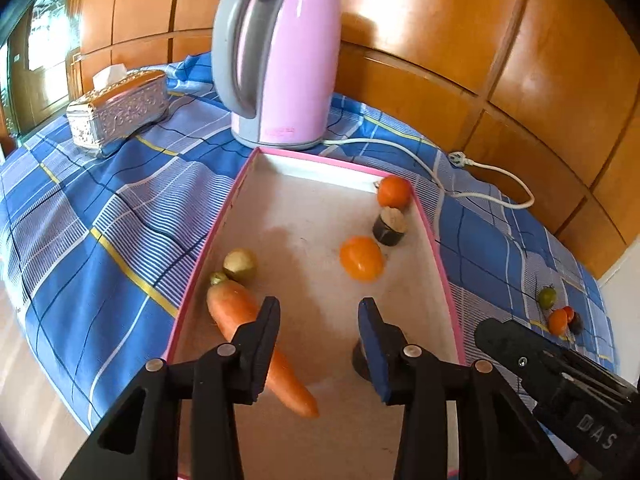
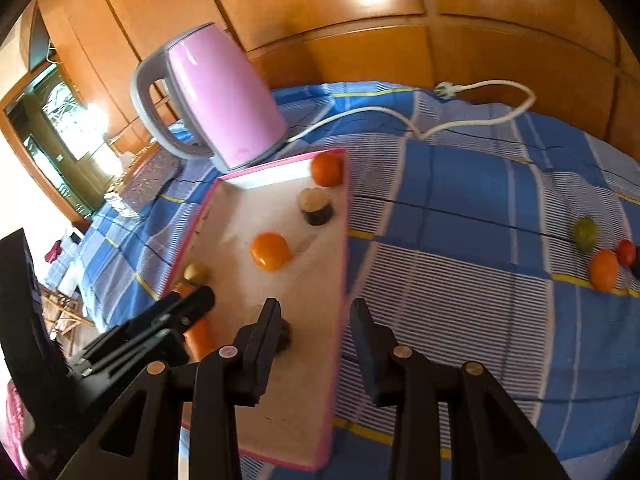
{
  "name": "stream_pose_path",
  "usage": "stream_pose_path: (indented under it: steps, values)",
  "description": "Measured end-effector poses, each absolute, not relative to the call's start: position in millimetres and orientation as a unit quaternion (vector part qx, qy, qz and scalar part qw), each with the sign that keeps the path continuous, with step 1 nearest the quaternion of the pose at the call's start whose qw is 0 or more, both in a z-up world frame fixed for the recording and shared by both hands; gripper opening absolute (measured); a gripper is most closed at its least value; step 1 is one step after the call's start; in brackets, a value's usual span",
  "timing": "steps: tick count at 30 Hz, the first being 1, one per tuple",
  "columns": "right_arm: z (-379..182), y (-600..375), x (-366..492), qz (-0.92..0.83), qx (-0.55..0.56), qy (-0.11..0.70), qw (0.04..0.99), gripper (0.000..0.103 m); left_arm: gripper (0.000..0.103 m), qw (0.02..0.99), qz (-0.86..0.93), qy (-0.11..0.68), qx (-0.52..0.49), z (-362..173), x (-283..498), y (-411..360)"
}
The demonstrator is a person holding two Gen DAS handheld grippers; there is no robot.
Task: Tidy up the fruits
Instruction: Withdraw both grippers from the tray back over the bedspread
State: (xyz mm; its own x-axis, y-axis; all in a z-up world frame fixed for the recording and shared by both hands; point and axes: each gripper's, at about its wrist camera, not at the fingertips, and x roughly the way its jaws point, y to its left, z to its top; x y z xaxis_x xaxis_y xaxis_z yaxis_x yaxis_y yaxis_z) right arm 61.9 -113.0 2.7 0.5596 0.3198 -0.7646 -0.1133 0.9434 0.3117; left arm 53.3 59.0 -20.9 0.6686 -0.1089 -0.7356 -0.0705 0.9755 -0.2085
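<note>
Both tongs are angled steeply downward toward a pink-rimmed tray [image 1: 236, 184] set on a blue checked cloth [image 1: 100, 216]. The left gripper [image 1: 319, 304] is held over the near end of the tray with its jaws parted and nothing pressed between them; a carrot [image 1: 236, 308] is seen lying just beneath and behind its left finger, and a small dark round piece [image 1: 360, 360] is partly hidden behind its right finger. The right gripper [image 2: 316, 306] is held with its jaws likewise apart and empty, straddling the tray's right rim, so that one finger is over the tray and the other over the cloth; the left tool is seen beside it at the lower left. Just beyond the carrot's top a pale round fruit [image 1: 240, 265] is found against the left wall. Further ahead of the left jaws an orange-yellow fruit [image 1: 361, 258] is seen mid-tray, then a dark cylinder with a pale top [image 1: 390, 226], then an orange [image 1: 394, 191] in the far right corner. Well to the right of the right gripper, on the cloth, a green fruit [image 2: 585, 233], an orange fruit [image 2: 604, 270] and a red one [image 2: 626, 252] are clustered. Behind the tray a pink kettle [image 1: 288, 60] is stood, its white cord [image 1: 400, 146] trailing right, and a silver tissue box [image 1: 116, 112] is set far left.
</note>
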Motion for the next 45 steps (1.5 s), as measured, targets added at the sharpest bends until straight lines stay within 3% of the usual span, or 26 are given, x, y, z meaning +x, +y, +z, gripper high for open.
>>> stream_pose_path:
  steps: [12, 14, 16, 25, 36, 43, 45]
  values:
    - [11, -143, 33, 0.062, 0.070, 0.407, 0.908, 0.040, 0.044, 0.916, -0.042, 0.392, -0.074, -13, 35, 27]
    - [13, -144, 30, 0.048, 0.049, 0.395, 0.916, 0.044, 0.044, 0.917, -0.046, 0.390, -0.069, -11, 32, 22]
    - [13, -143, 28, 0.021, 0.011, 0.387, 0.922, 0.057, 0.044, 0.917, -0.053, 0.390, -0.064, -11, 30, 16]
    - [9, -162, 18, -0.011, -0.006, 0.372, 0.928, 0.061, 0.046, 0.913, -0.084, 0.397, -0.036, -15, 22, -8]
    - [-19, -219, 3, -0.064, 0.074, 0.415, 0.905, 0.061, 0.046, 0.908, -0.113, 0.403, -0.002, -22, 18, -35]
    - [-30, -253, -11, -0.084, 0.120, 0.424, 0.894, 0.045, 0.046, 0.899, -0.127, 0.418, -0.007, -29, 20, -40]
    - [-35, -264, -16, -0.083, 0.143, 0.424, 0.890, 0.045, 0.046, 0.900, -0.132, 0.416, -0.003, -28, 19, -43]
